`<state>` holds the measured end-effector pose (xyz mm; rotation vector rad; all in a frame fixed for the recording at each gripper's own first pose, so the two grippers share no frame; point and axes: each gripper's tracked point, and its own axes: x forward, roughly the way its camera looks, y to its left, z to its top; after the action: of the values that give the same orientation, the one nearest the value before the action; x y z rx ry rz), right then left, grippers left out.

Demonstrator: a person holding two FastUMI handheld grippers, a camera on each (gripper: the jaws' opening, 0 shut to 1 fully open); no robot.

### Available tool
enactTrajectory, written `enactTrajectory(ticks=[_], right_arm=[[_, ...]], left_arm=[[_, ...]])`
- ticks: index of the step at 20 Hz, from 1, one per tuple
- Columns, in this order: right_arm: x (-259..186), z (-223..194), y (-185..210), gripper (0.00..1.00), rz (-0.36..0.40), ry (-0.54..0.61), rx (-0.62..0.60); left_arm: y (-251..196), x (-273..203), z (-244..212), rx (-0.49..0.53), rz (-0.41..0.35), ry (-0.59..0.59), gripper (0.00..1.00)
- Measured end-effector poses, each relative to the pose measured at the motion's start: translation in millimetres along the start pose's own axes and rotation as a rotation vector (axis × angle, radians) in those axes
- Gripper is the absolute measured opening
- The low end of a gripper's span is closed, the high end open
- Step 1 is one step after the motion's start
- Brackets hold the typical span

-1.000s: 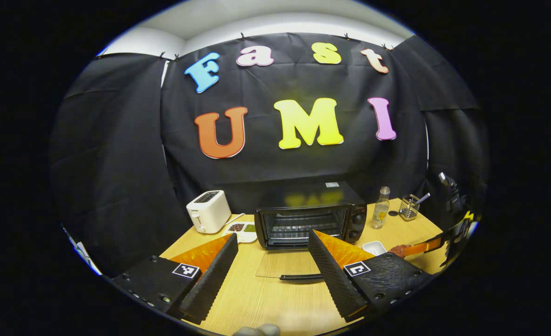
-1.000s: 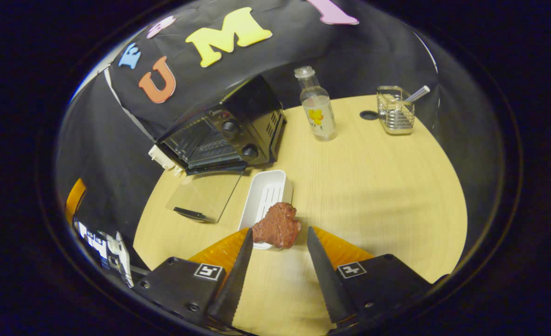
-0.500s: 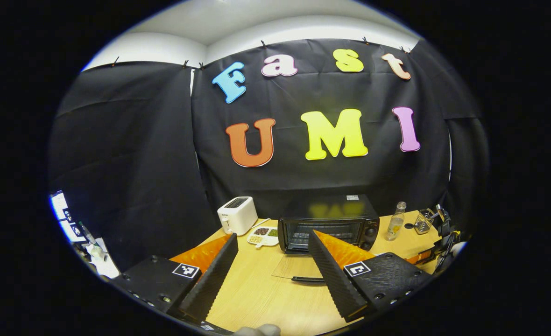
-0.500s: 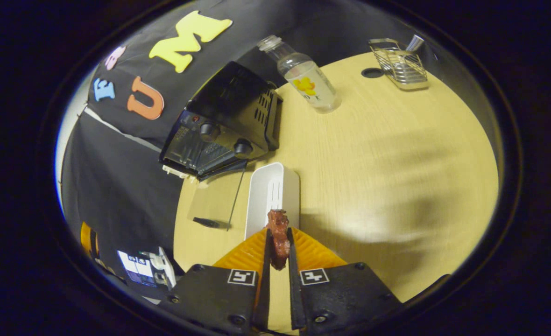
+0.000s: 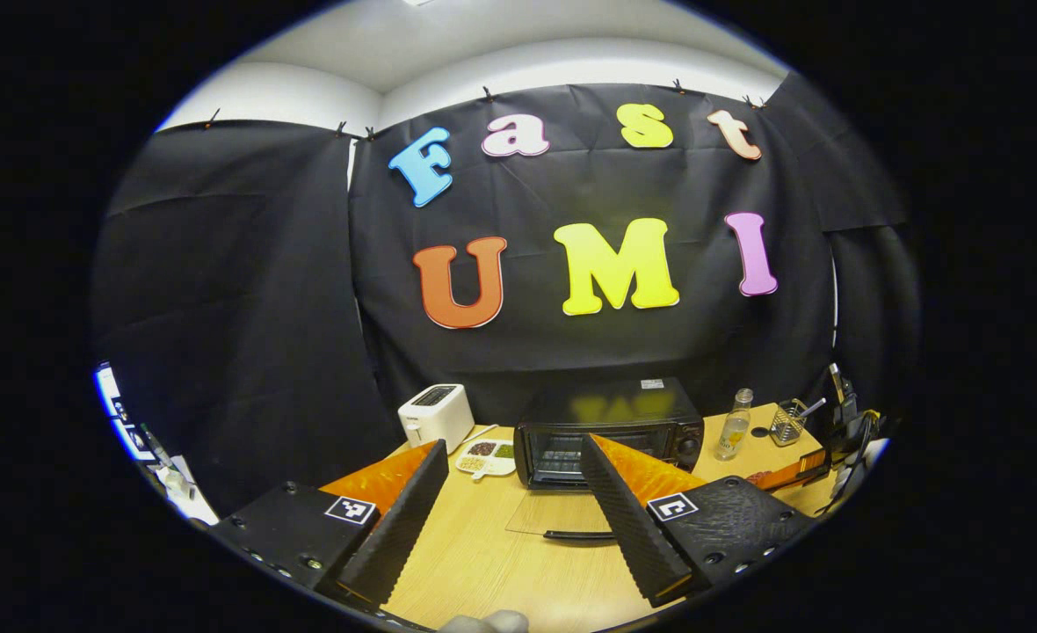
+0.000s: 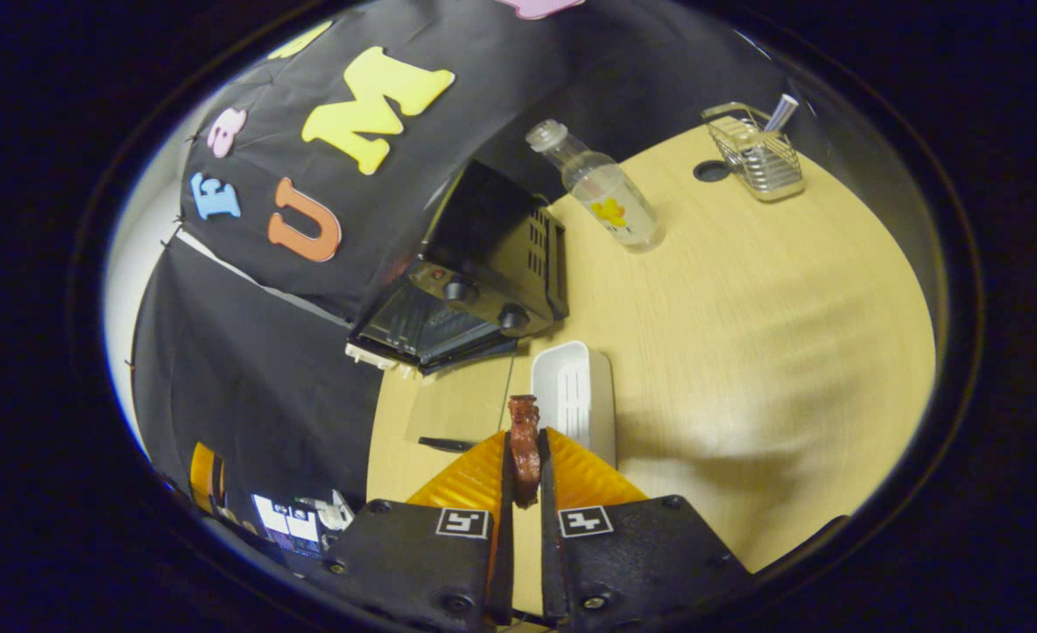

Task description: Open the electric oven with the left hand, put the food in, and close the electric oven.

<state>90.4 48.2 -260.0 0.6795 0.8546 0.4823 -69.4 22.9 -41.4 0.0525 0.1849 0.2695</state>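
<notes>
oven door down, meat pinched in the right gripper

in the left gripper view we see our left gripper (image 5: 511, 505) with its fingers spread wide and nothing between them, held above the near part of the wooden table (image 5: 483, 563); the electric oven (image 5: 611, 432) stands toward the back edge, its glass door (image 5: 562, 514) folded flat onto the table toward us, with bare table on this side of the door – a toaster (image 5: 435, 415) and a small dish (image 5: 486, 456) sit to the oven's left, a bottle (image 5: 734, 425) to its right. in the right gripper view our right gripper (image 6: 524, 457) is pressed together on the piece of meat (image 6: 524, 448), both fingers against it, just beside the white tray (image 6: 574, 396) – the oven (image 6: 474, 286) lies beyond, door (image 6: 461, 409) open, and to the right a wide stretch of table (image 6: 747, 316) runs to a wire basket (image 6: 756, 158) near the far rim.
</notes>
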Motion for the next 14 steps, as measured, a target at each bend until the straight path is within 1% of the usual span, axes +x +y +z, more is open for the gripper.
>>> enactTrajectory(ticks=[4,7,11,14], right_arm=[[-6,4,43,0.16,0.0,-0.103,-0.002],[7,5,75,0.16,0.022,-0.183,0.054],[48,4,105,0.16,0.048,-0.302,0.129],[93,6,114,0.16,0.028,-0.38,0.187]], left_arm=[[0,25,-2,-0.004,-0.112,-0.006,0.96],[6,39,-5,0.005,-0.183,-0.009,0.96],[11,49,-18,0.01,-0.262,0.019,0.96],[19,61,-26,0.015,-0.282,0.032,0.97]])
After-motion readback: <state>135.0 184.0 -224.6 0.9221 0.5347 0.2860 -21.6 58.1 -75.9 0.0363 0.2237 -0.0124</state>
